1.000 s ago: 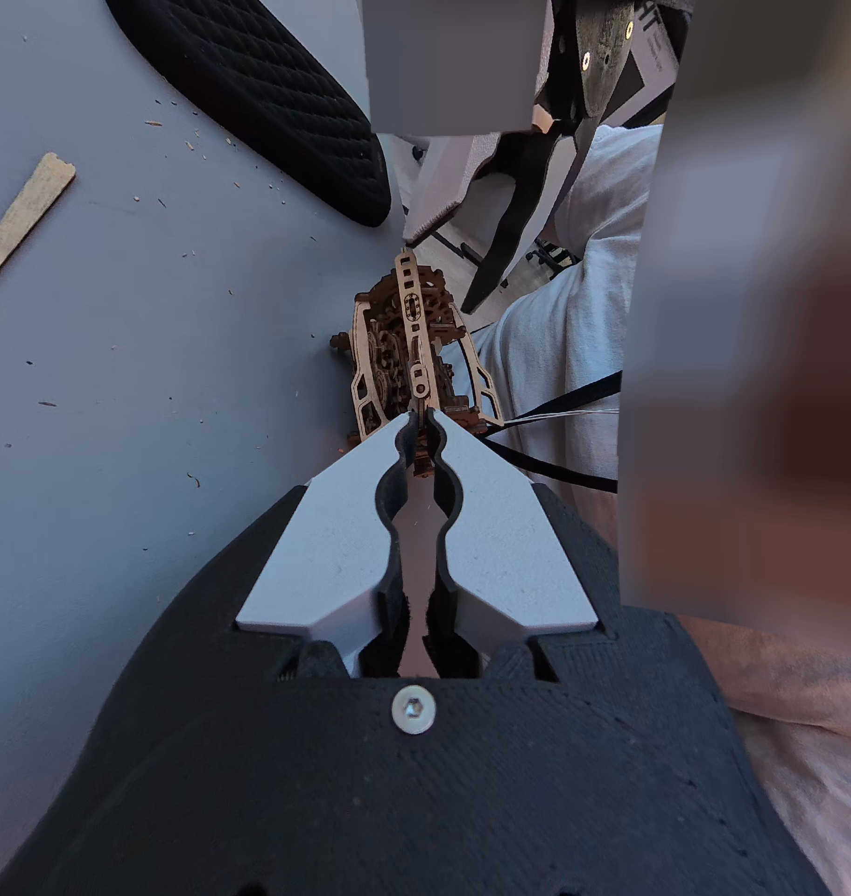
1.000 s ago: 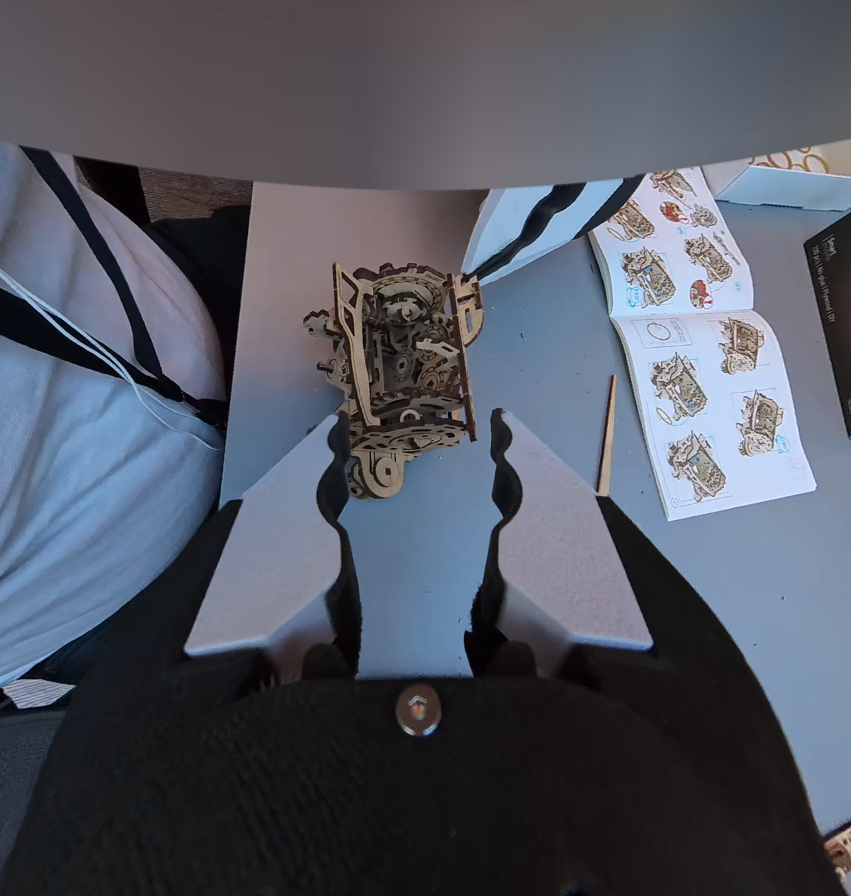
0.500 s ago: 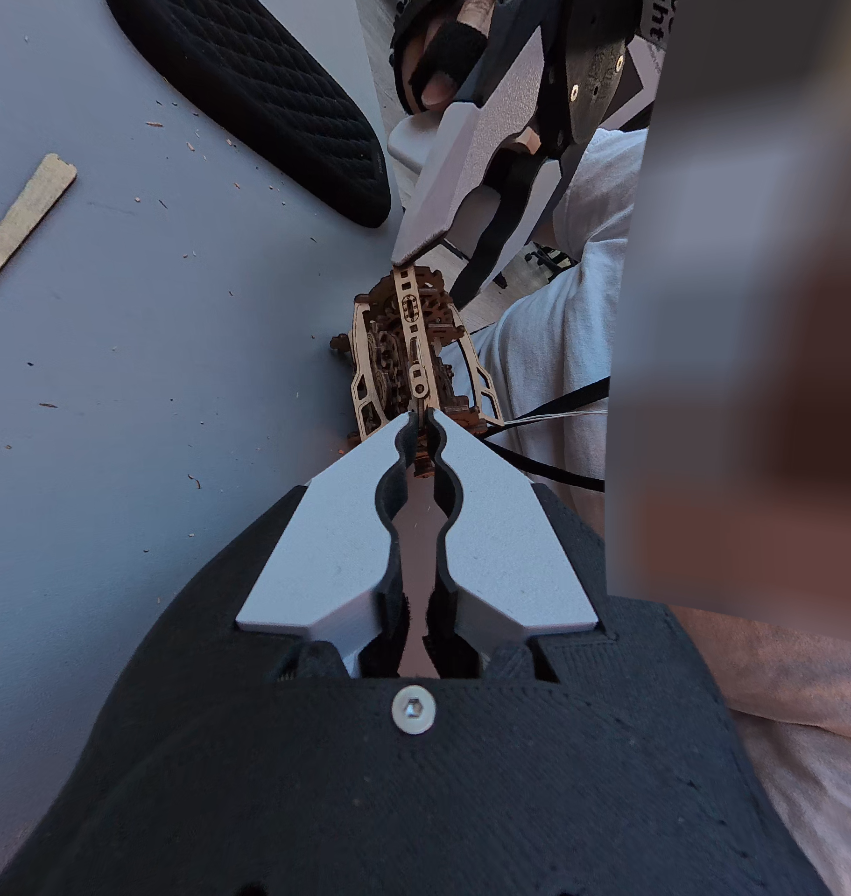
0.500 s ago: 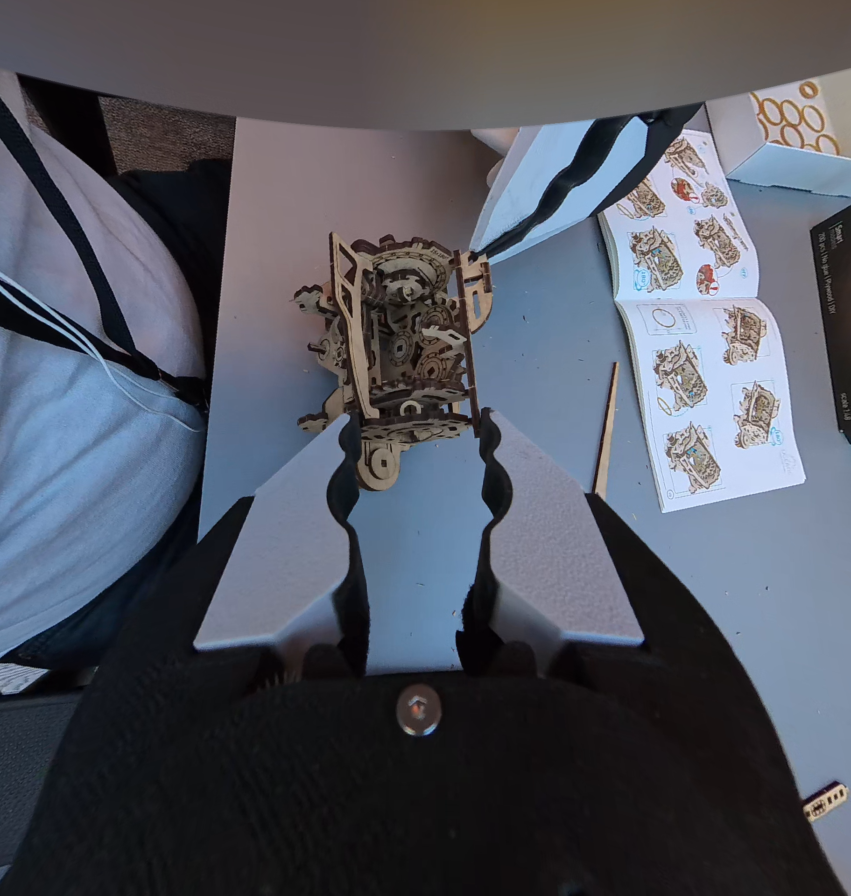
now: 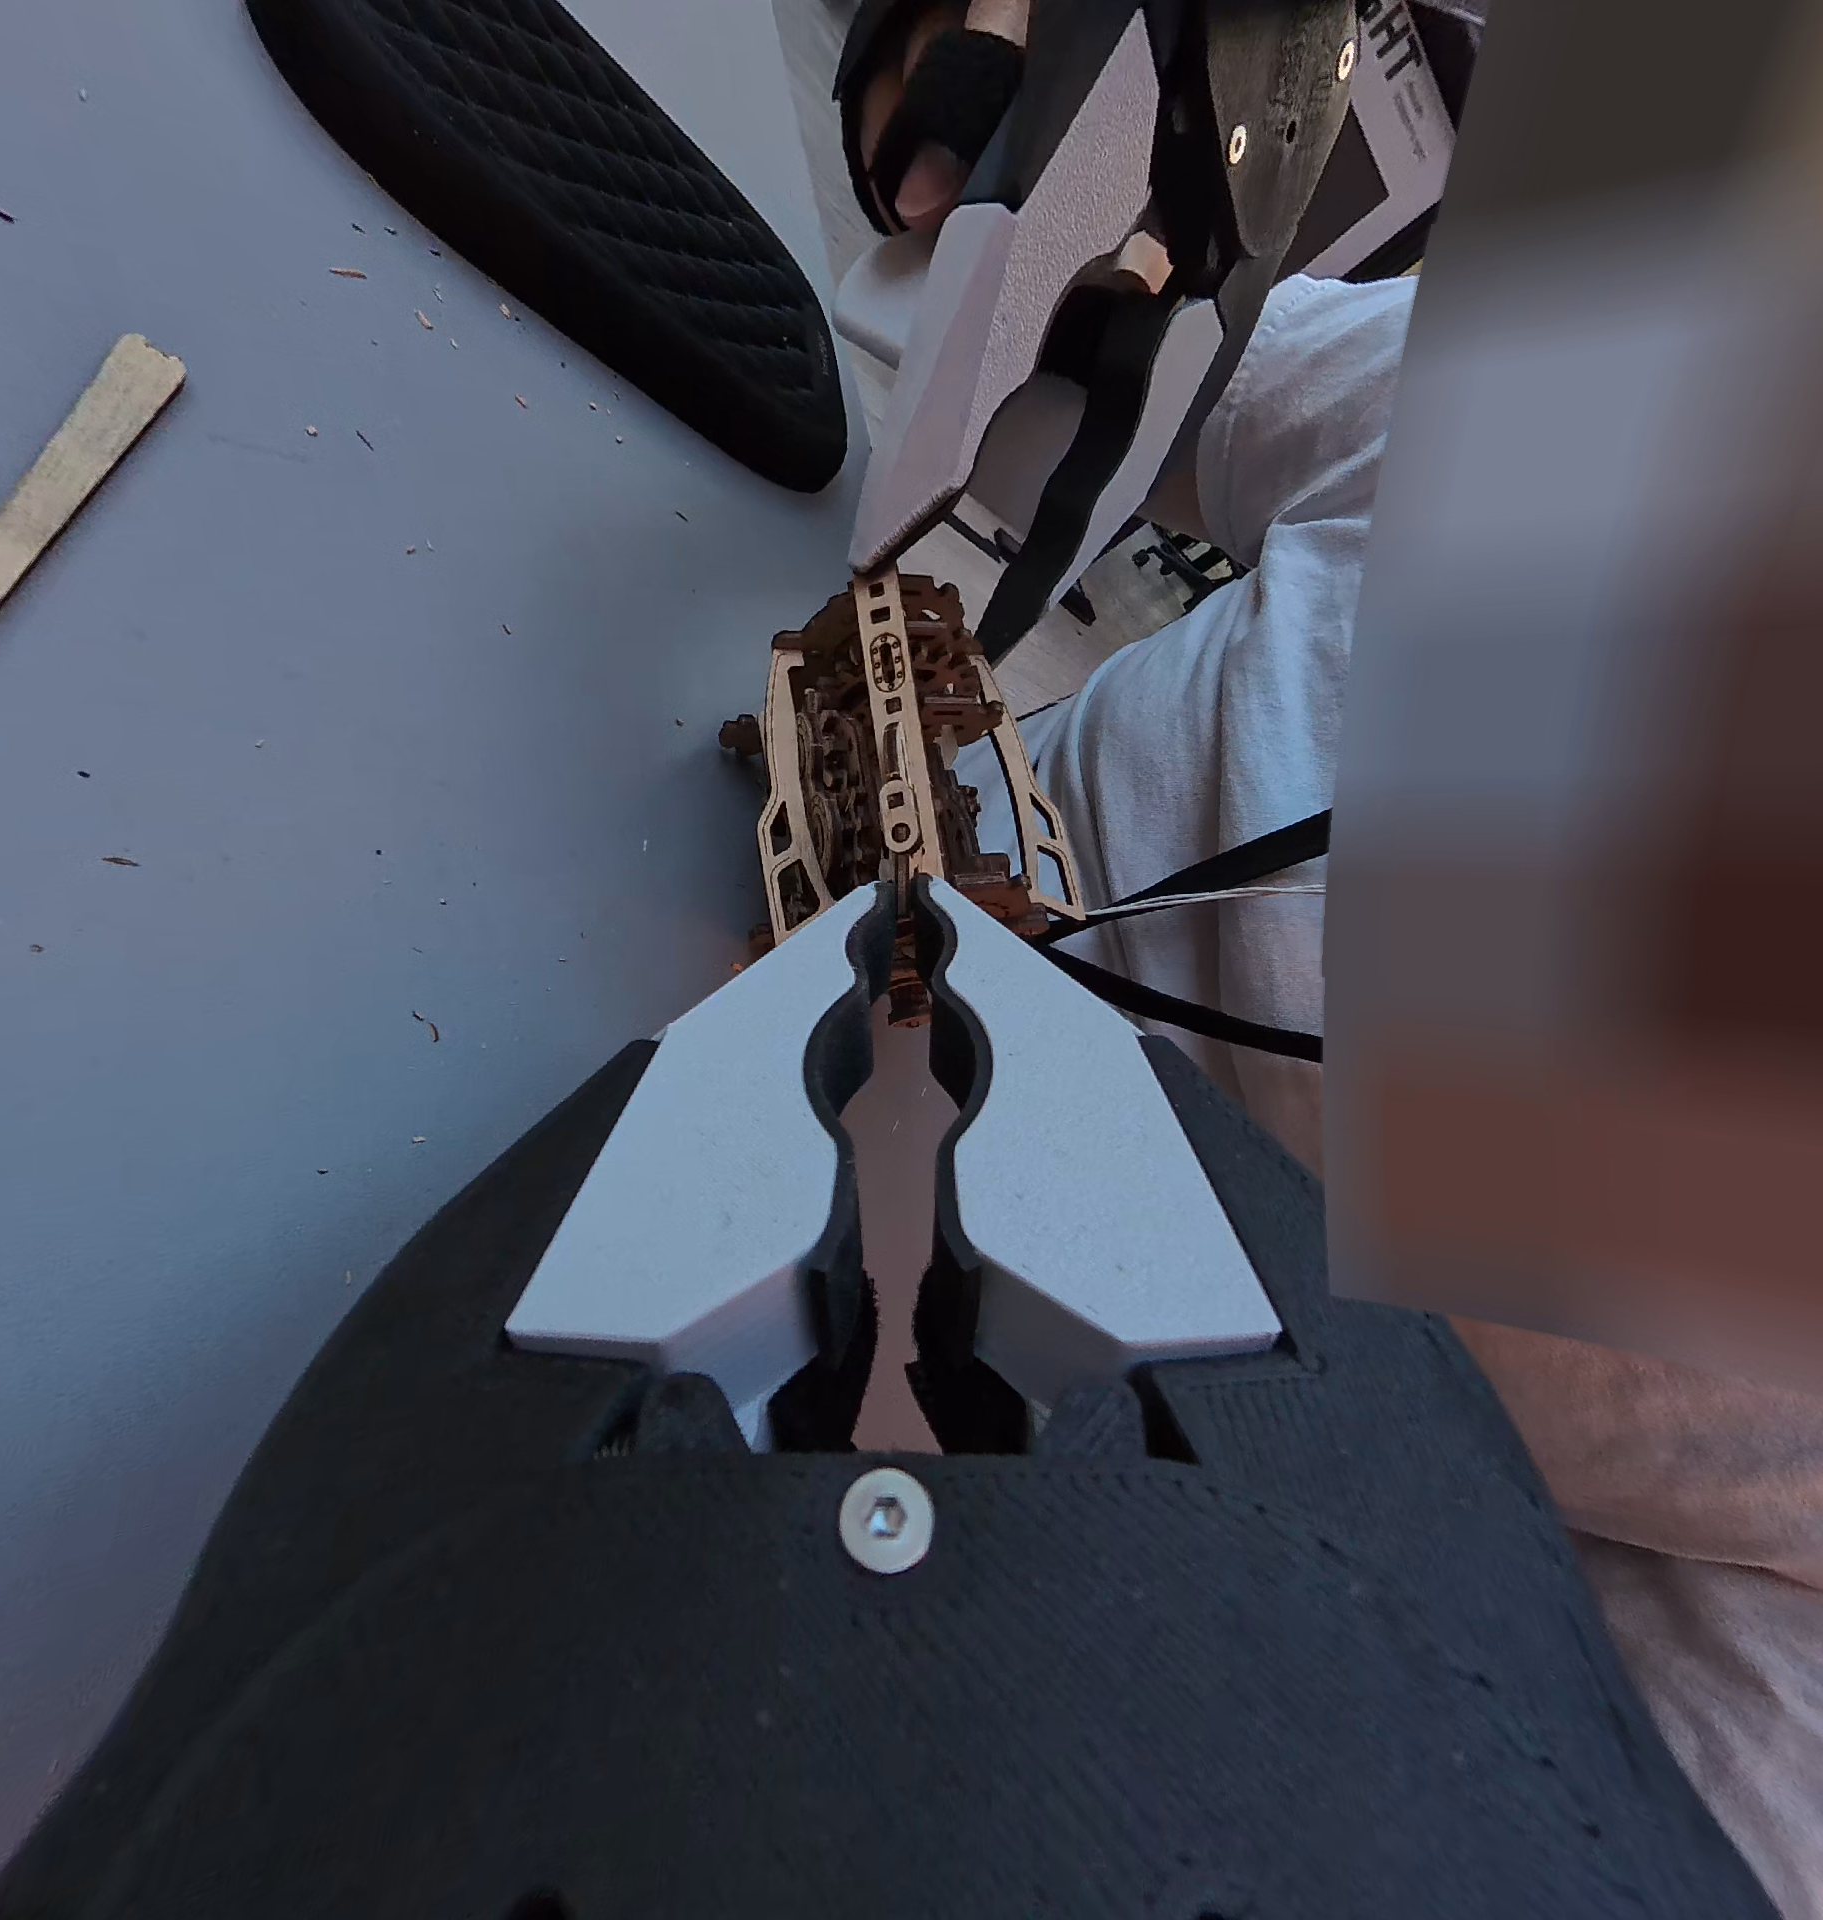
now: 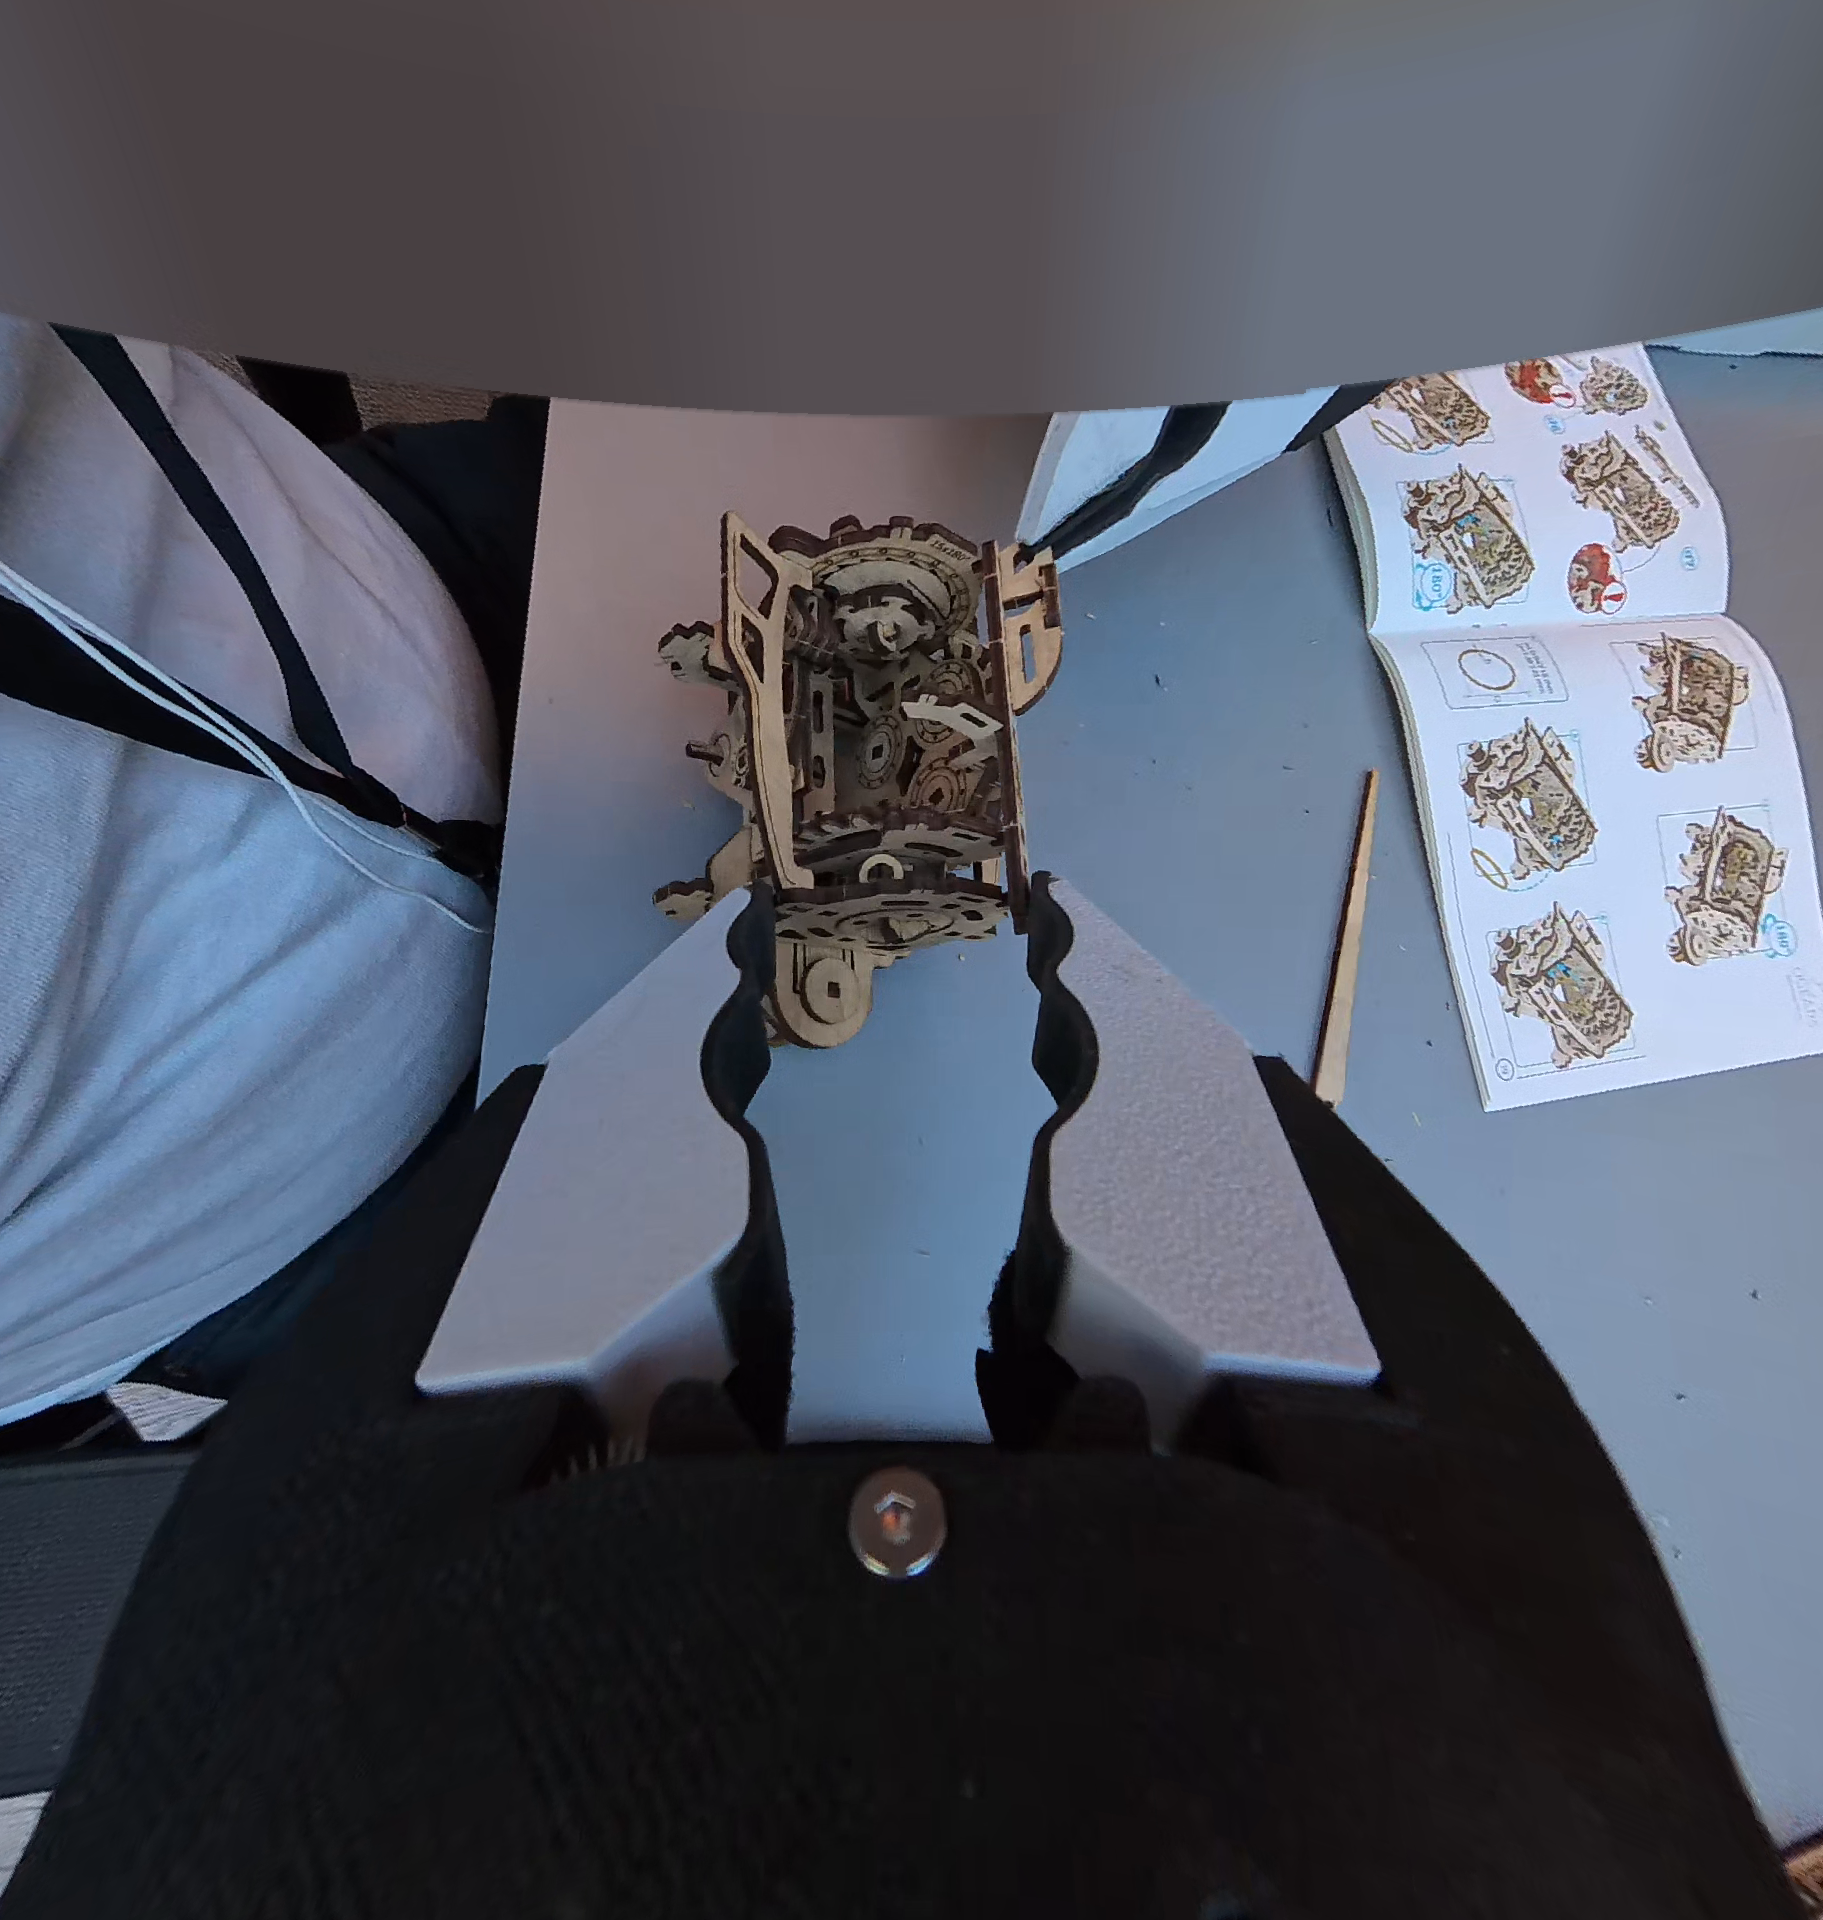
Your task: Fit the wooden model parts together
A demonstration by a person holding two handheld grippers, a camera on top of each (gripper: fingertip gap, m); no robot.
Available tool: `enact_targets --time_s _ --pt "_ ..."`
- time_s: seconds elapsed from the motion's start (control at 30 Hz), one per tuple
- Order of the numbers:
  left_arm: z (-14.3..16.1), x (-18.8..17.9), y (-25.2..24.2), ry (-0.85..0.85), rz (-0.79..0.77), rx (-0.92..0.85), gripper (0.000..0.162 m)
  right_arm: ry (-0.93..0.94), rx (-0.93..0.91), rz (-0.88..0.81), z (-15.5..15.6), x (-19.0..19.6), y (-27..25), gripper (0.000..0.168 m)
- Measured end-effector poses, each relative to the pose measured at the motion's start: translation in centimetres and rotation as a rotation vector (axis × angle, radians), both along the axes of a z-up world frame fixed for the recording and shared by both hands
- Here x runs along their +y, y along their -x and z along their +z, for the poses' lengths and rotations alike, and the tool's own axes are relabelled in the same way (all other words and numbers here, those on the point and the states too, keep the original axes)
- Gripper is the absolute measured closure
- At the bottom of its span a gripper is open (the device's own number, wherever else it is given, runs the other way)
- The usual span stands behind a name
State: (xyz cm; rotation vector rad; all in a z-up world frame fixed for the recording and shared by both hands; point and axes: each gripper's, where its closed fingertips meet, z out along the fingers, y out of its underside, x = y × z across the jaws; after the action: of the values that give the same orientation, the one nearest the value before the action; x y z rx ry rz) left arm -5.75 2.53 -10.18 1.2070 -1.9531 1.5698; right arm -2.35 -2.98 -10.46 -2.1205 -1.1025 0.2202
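The wooden model (image 6: 871, 748) sits near the table (image 6: 1250, 1195) edge closest to the person, a delicate frame packed with gears. The left claw (image 5: 899, 904) is pinched tight on one thin side plate of it. The right claw (image 6: 891, 914) is spread wide, its fingertips (image 6: 1040, 909) flanking the near end of the model, close to or just touching its sides.

If the right claw squeezes across the frame, the thin plates could bow or snap, or gears pop off their pegs. A pull out of line with the left claw's grip could twist the pinched plate loose. So close to the edge, a shove might tip the model off. The booklet (image 6: 1613, 727) and stick (image 6: 1348, 914) lie clear of it, farther in from that edge.
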Motion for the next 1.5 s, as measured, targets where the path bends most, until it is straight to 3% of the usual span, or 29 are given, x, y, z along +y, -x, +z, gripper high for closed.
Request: enact_targets --time_s 1.5 --pt "0.0 -1.0 1.1 0.048 -0.055 0.033 0.162 -0.043 -0.074 0.002 -0.3 0.0 0.1 0.119"
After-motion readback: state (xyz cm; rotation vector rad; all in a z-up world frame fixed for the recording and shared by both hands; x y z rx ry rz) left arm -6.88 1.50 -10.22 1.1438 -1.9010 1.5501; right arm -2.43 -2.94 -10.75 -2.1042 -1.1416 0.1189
